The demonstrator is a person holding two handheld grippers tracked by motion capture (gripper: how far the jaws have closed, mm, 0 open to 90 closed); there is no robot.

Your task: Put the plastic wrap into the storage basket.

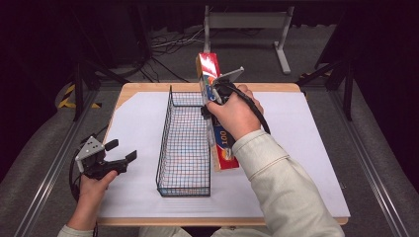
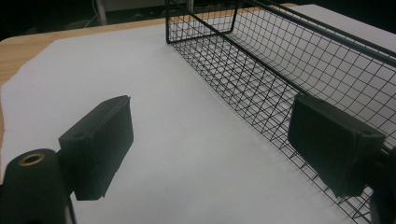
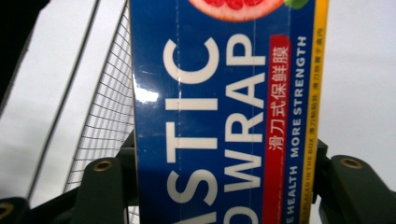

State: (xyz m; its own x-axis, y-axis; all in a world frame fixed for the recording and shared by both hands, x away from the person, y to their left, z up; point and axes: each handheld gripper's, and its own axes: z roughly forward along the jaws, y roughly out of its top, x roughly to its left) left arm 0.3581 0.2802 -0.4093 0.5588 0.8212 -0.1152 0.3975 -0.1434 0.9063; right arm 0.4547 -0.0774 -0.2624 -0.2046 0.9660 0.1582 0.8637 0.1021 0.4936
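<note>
A long plastic wrap box (image 1: 218, 118), blue and red, hangs tilted above the table just right of the black wire basket (image 1: 184, 143). My right gripper (image 1: 213, 98) is shut on the box near its middle; in the right gripper view the blue face of the plastic wrap box (image 3: 219, 121) sits between the two jaws, with the basket's mesh (image 3: 109, 116) at its left. My left gripper (image 1: 122, 150) rests open at the table's left edge, nothing between its fingers. In the left gripper view its fingers (image 2: 100, 144) stand wide apart, facing the wire basket (image 2: 289, 60).
A white sheet (image 1: 306, 148) covers the wooden table (image 1: 148, 88). The basket stands lengthwise in the middle and holds nothing. Beyond the table lie cables (image 1: 168, 42) and a metal frame (image 1: 247, 22) on the floor.
</note>
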